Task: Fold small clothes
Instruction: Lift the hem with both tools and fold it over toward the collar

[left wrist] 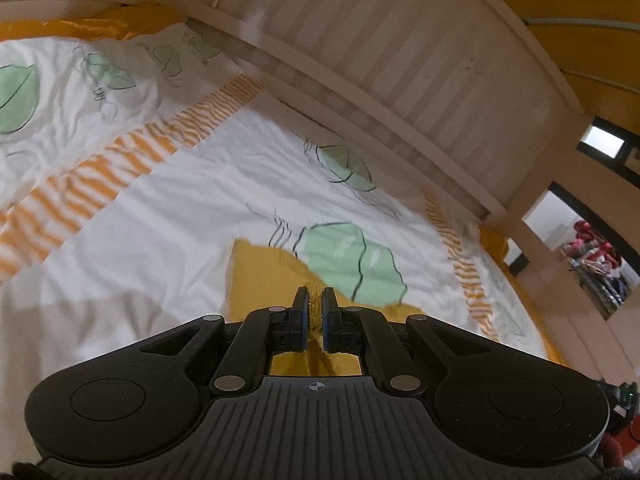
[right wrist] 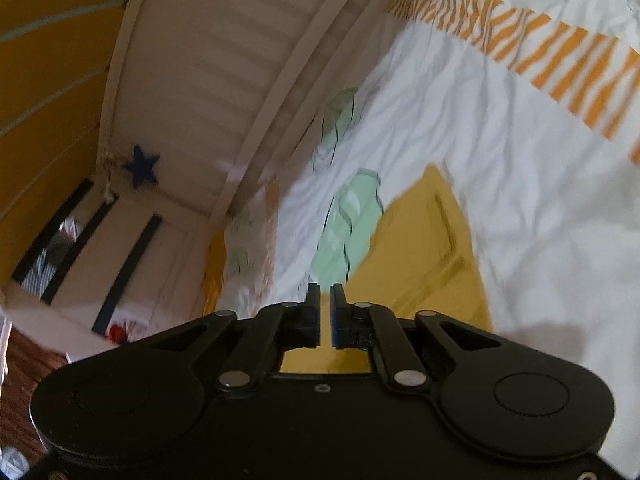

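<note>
The yellow garment [left wrist: 260, 276] is seen pinched between the closed jaws of the left gripper [left wrist: 316, 312]; the right gripper [right wrist: 325, 312] is shown shut, with the garment spread ahead and nothing visibly clamped.

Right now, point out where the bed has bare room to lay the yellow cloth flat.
Free: the white sheet between the orange striped band and the yellow cloth. Tight: the strip beside the slatted rail, and under both grippers, where the cloth already lies.

Open bedspread [left wrist: 168, 216] all round the yellow garment [right wrist: 420, 240]; slatted bed rail [left wrist: 400, 80] alongside.
</note>
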Demonstrator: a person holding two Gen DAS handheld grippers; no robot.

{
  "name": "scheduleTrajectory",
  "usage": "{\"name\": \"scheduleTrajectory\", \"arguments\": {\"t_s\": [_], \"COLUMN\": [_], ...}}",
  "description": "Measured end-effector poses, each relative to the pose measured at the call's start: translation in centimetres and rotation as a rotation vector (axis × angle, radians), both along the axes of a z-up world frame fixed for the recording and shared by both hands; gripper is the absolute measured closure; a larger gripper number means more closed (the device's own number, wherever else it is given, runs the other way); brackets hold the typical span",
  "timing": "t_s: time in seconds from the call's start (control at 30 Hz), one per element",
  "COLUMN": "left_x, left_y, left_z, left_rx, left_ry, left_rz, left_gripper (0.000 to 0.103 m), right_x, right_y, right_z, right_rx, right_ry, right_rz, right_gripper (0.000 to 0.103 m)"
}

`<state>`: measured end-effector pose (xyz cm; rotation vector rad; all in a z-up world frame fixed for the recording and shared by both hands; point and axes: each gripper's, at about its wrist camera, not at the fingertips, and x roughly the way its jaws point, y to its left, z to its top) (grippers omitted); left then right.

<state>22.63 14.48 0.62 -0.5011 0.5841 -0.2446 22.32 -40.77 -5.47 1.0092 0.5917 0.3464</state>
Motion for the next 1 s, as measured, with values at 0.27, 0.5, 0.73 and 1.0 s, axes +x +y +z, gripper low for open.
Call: {"name": "scheduleTrajectory", "arguments": {"t_s": [0.27,0.5,0.73,1.0], "left_x": [5.5,6.2,6.5,6.5], "left_y": [-1.7,-1.7,-1.4,-1.3], "left_z": [-3.1,-5.0,-4.7,-5.1], "left_rx": [0.051,0.057,0.057,0.063], "left_ry": [0.051,0.088,0.084,0.097], "left_rz": [0.011,0.015,0.021,0.024], "left_gripper": [0.097,0.097,0.097,0.097], "right_x": [6.0,5.3,5.2,6.0], "right_y": [1.5,6.1,7.9,9.4], "right_z": [-1.5,-3.9,-4.5,-5.1], "right_rx": [-0.292,-0.502,-0.626,-0.711], "right_ry": [0.002,-0.02,-0.037,-0.042], "right_rz": [0.093,0.29,0.373,0.402], "right_gripper": [0.083,0.045,0.045,0.088]}}
